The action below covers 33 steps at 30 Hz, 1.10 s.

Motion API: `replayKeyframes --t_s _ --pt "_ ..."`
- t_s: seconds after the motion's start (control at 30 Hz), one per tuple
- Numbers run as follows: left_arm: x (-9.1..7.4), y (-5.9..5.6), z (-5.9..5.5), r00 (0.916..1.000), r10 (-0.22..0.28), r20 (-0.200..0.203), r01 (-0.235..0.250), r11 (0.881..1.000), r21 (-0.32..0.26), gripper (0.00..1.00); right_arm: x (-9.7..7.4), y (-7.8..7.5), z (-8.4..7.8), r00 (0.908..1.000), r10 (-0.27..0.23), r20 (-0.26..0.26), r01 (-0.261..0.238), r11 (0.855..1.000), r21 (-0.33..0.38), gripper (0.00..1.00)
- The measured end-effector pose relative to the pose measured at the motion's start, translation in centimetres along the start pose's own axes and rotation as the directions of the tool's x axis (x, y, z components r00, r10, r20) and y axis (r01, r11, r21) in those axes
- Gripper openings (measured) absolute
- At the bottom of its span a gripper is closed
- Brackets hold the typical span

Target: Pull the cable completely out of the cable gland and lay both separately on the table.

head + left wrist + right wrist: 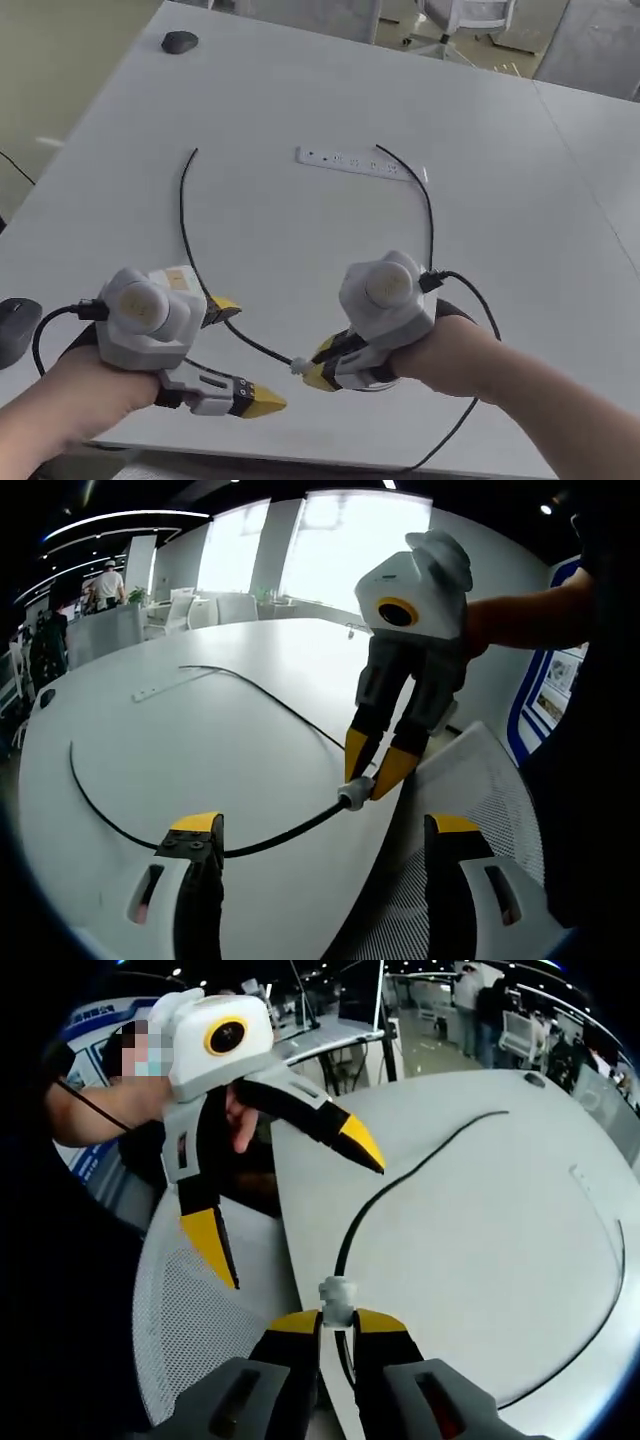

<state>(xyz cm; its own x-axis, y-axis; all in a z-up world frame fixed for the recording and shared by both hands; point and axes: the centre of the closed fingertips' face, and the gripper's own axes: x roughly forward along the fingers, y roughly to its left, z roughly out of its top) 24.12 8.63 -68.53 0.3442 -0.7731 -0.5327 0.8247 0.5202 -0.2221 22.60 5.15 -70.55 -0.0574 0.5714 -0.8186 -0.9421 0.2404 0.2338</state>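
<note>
A thin black cable point(184, 226) curves across the white table point(300, 90) and ends in a small white cable gland point(299, 366) near the front edge. My right gripper point(318, 372) is shut on the gland point(338, 1298), with the cable point(400, 1182) running away from its tips. My left gripper point(245, 352) is open just left of it, and the cable passes close by its upper jaw. In the left gripper view the cable point(285, 832) crosses by the left jaw toward the gland point(354, 794), pinched by the right gripper point(372, 772). The left gripper point(298, 1215) gapes wide.
A white power strip point(360, 163) lies mid-table. A dark mouse point(180, 41) sits far back left, another mouse point(15, 326) at the left edge. Chairs point(470, 15) stand beyond the table. A black lead point(430, 205) trails from the right gripper's body.
</note>
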Motion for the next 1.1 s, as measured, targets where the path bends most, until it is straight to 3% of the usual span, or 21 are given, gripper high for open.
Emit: replayKeyframes --t_s 0.27,0.4,0.5,0.77,1.03,1.1 --pt "0.8 -1.2 0.1 0.9973 -0.073 -0.013 0.073 0.997 0.039 0.74 -0.6 1.1 -0.1 0.9996 0.025 0.01 -0.025 1.0 -0.005 0.06" --pt "1.2 -1.6 0.0 0.9946 -0.102 -0.021 0.103 0.993 0.052 0.7 -0.8 1.6 -0.5 0.9992 0.038 -0.015 -0.038 0.998 -0.048 0.06" --pt "1.7 -2.2 -0.2 0.9875 -0.156 -0.025 0.157 0.986 0.059 0.64 -1.1 1.7 -0.4 0.9988 0.045 -0.02 -0.046 0.996 -0.082 0.06" --pt "2.2 -3.1 1.0 0.9776 -0.208 0.03 0.205 0.975 0.091 0.57 -1.6 1.2 -0.1 0.9991 0.03 -0.03 -0.034 0.986 -0.164 0.06" --pt "2.7 -3.4 1.6 0.9698 -0.236 0.06 0.23 0.969 0.092 0.42 -2.1 1.1 0.3 0.9996 0.003 -0.029 -0.01 0.961 -0.277 0.06" --pt "2.9 -3.3 1.6 0.9696 -0.237 0.058 0.232 0.968 0.093 0.38 -2.1 1.1 0.2 0.9994 0.005 -0.035 -0.014 0.962 -0.274 0.06"
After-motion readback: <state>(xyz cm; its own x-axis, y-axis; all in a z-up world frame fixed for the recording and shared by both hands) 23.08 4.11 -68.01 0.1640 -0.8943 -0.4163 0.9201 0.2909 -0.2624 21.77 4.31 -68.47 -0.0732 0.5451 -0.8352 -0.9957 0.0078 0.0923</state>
